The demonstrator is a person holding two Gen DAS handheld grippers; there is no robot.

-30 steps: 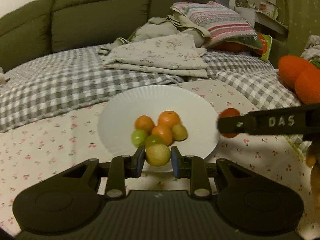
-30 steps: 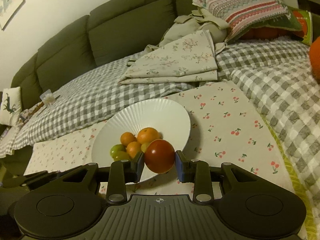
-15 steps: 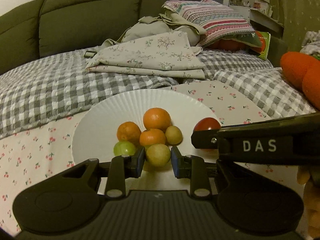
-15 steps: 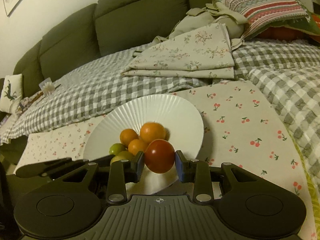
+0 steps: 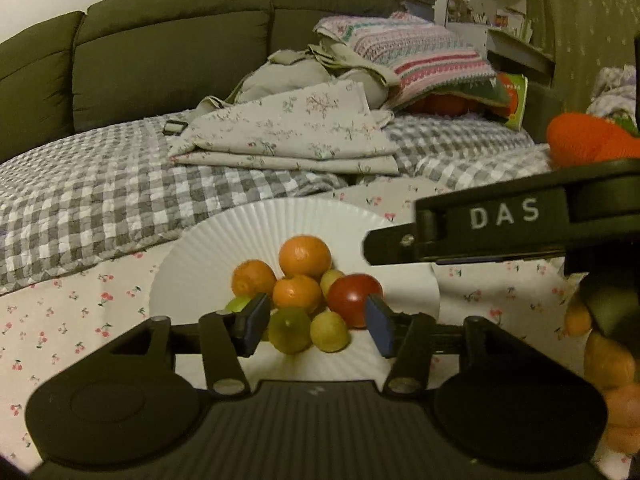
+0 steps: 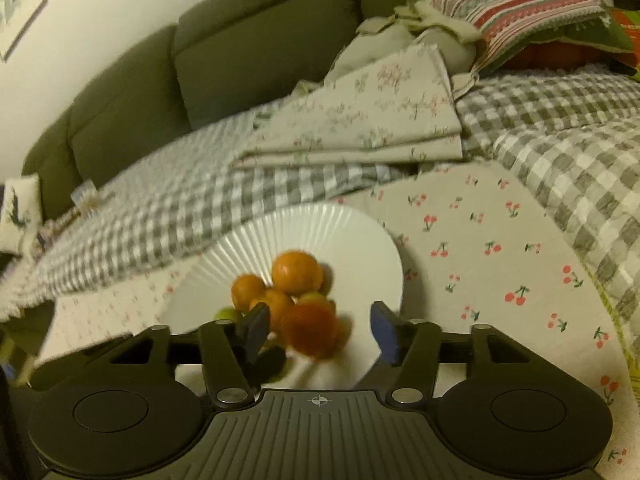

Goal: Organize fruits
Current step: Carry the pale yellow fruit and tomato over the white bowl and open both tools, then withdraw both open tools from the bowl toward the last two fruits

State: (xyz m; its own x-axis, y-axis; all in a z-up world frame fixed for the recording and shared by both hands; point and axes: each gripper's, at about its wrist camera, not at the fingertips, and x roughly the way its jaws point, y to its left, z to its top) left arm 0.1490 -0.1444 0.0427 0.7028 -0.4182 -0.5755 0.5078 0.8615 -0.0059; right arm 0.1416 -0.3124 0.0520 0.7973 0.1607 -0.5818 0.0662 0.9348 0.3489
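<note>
The left gripper [image 5: 314,322] has its jaws opening, its blue pads [image 5: 253,322] clear of any fruit; two small green fruits [image 5: 289,329] lie loose between them on the near part of the white fluted plate [image 5: 224,248]. The right gripper [image 6: 318,330] is likewise opening, and the red tomato [image 6: 310,330] sits between its pads, blurred, with a gap on each side, so nothing is clamped. In the left wrist view the same tomato rests on the plate at the right edge of the fruit heap, against the green fruits and below three oranges [image 5: 305,257] piled in the plate's middle; the right tool's black finger, lettered DAS, crosses above it from the right. The plate stands on a cherry-print cloth [image 6: 480,248], and more orange fruit [image 5: 608,360] lies at the far right edge of the left view. Beyond the cloth spreads a grey checked blanket [image 5: 100,200], with folded floral linen [image 5: 296,136] on it, a striped cushion [image 6: 512,4] behind, and the dark green sofa back [image 5: 172,52].
</note>
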